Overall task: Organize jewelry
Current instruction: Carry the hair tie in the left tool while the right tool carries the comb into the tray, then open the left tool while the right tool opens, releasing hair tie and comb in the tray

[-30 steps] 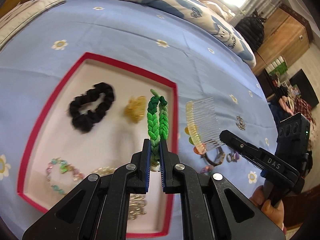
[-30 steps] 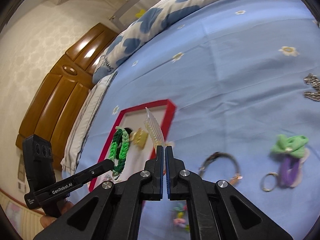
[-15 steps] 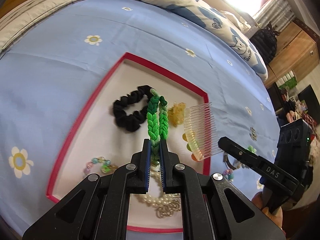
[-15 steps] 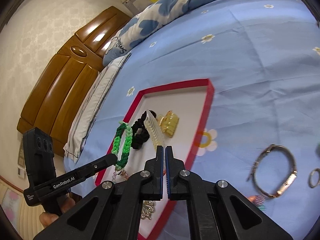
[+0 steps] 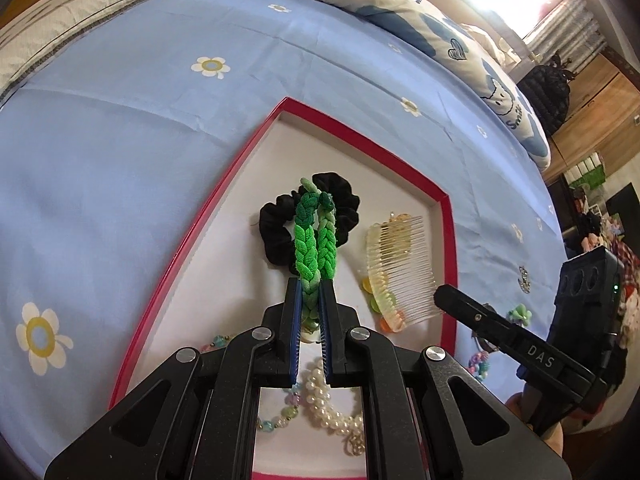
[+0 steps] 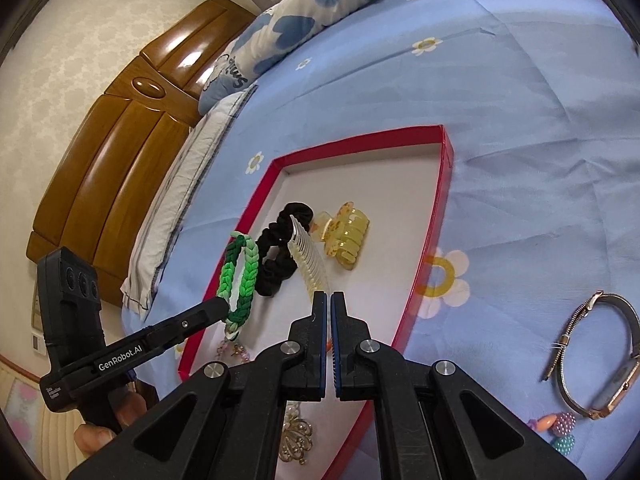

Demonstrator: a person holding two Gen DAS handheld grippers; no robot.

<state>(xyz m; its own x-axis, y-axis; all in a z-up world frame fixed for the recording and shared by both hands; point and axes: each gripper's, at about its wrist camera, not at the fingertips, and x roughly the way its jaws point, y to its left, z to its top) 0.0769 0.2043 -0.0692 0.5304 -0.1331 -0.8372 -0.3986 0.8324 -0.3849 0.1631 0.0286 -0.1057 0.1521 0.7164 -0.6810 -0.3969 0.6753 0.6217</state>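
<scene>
A red-rimmed tray (image 5: 352, 132) (image 6: 444, 184) with a white floor lies on the blue bedsheet. My left gripper (image 5: 310, 292) (image 6: 218, 304) is shut on a green braided hair band (image 5: 314, 240) (image 6: 240, 276), held above the tray over a black scrunchie (image 5: 276, 228) (image 6: 276, 260). My right gripper (image 6: 330, 300) (image 5: 440, 294) is shut on a clear yellowish hair comb (image 5: 400, 268) (image 6: 308, 260), held over the tray's right part. A yellow claw clip (image 6: 346, 236) lies in the tray, partly hidden behind the comb in the left wrist view.
A pearl string (image 5: 328, 412) and a pastel bead bracelet (image 5: 276, 420) lie at the tray's near end. On the sheet to the right lie a wristwatch (image 6: 600, 356) and coloured bead clips (image 6: 560, 432). Pillows (image 5: 400, 4) and a wooden headboard (image 6: 116, 152) border the bed.
Both grippers have moved left over the tray and a little lower, carrying the green band and the comb. The comb, earlier beyond the tray's right rim, now hangs over the tray floor.
</scene>
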